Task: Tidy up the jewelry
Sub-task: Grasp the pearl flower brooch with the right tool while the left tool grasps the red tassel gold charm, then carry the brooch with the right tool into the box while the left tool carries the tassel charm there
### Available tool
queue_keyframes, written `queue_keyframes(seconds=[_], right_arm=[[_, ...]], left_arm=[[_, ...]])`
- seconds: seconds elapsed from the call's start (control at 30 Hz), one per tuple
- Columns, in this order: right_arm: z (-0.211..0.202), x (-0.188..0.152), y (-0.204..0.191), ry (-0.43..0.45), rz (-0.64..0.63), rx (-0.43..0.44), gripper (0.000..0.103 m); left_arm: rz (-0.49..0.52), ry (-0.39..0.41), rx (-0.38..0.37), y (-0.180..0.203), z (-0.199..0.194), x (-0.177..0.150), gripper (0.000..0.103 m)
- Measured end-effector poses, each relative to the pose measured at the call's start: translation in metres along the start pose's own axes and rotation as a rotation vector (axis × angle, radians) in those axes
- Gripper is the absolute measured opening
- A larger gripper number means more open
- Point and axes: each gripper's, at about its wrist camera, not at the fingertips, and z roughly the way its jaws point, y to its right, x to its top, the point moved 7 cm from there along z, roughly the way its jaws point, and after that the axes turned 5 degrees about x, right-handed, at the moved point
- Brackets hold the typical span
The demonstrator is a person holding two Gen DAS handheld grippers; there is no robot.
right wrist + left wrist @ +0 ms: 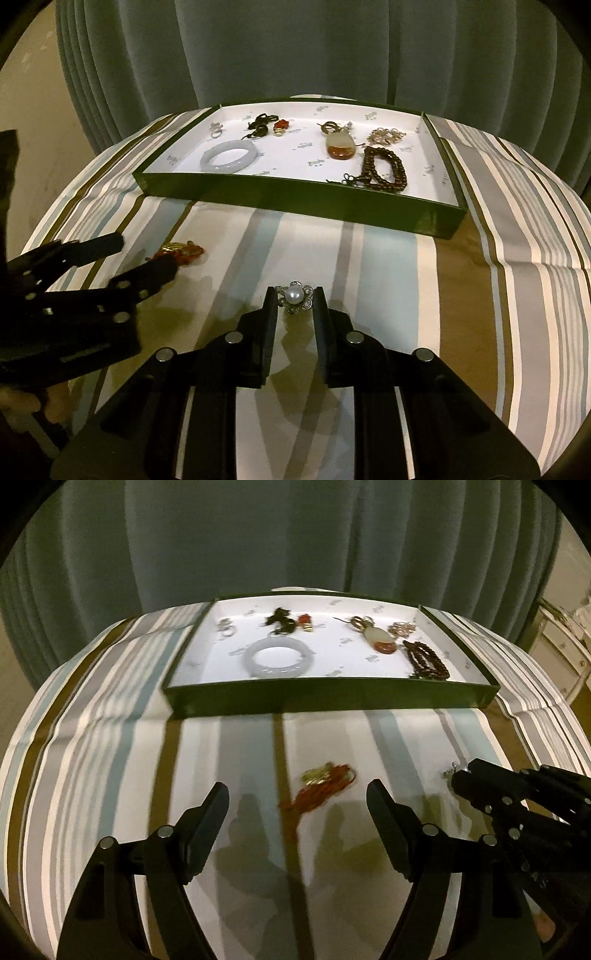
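Pearl brooch point(295, 302) between right gripper point(295, 301) fingers point(271, 306)

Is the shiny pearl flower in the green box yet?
Out. The pearl flower lies on the striped cloth, between the right tongs, in front of the green box.

The left gripper point(297, 795) stands wide open above a red tassel charm point(321, 786). Behind it, the green tray point(328, 698) holds jewelry.
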Motion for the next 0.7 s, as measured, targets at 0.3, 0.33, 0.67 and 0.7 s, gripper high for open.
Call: queue_keyframes(seconds=[0.3,0.33,0.67,0.7], right_arm=[[0.000,0.000,0.005,0.007,0.023,0.018,0.019],[0.000,0.000,0.005,0.006,0.025,0.019,0.019],[-0.001,0.000,0.007,0.012,0.033,0.023,0.019],[-0.001,0.000,0.007,0.013,0.033,0.023,0.019]], left_arm=[[0.025,-0.007,-0.028,0.006,0.011,0.000,0.033],[0.026,-0.007,-0.028,0.006,0.011,0.000,0.030],[0.015,0.028,-0.043,0.004,-0.001,0.001,0.026],[0.014,0.033,-0.044,0.004,-0.003,0.002,0.026]])
